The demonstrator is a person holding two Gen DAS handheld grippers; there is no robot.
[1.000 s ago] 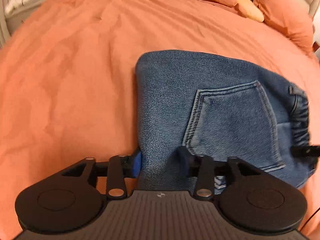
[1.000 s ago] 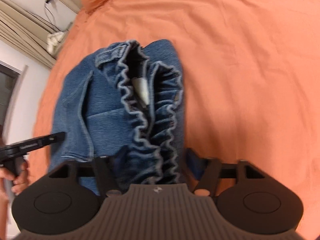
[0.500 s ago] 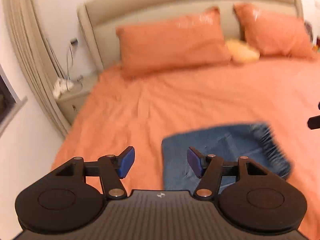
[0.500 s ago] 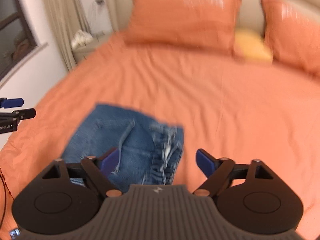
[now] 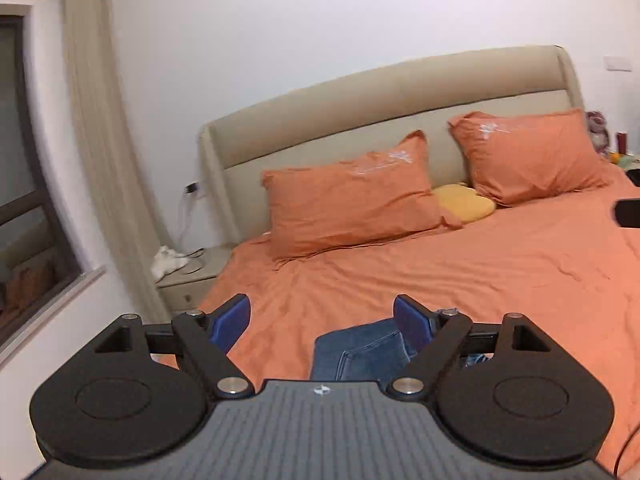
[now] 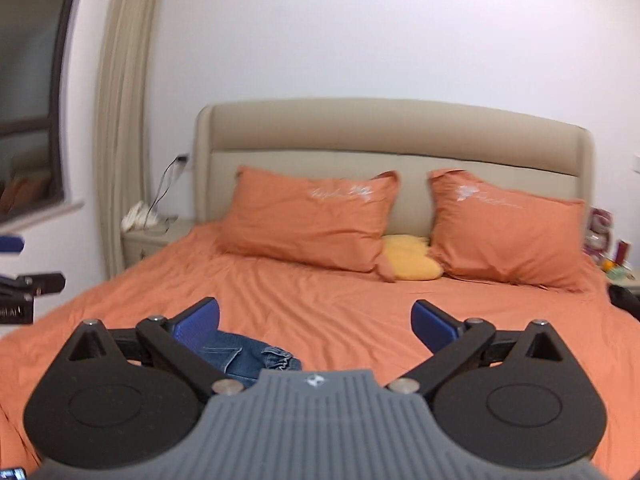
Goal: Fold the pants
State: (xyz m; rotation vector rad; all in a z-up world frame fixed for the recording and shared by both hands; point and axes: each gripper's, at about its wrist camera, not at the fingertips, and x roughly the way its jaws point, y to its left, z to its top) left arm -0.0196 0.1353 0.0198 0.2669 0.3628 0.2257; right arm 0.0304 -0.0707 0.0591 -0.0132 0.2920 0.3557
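Two hand-held grippers were low over the folded blue denim pants (image 5: 362, 354) a second ago, each with cloth between its blue pads. Now both are lifted up and look across the room, and the pants lie alone on the orange bed cover (image 5: 460, 272).

On the left side, a beige curtain (image 5: 104, 140) hangs by a dark window. The left hand-held gripper (image 5: 322, 320) has just been opening; its jaws are spread wide with nothing between them. The pants lie below and past it, close by its right pad.

The right hand-held gripper (image 6: 316, 320) has just been opening too, and nothing is in it. The pants (image 6: 244, 354) lie below it, by its left pad (image 6: 198, 322).

Two orange pillows (image 6: 312, 222) lean on the beige padded headboard (image 6: 392, 136).
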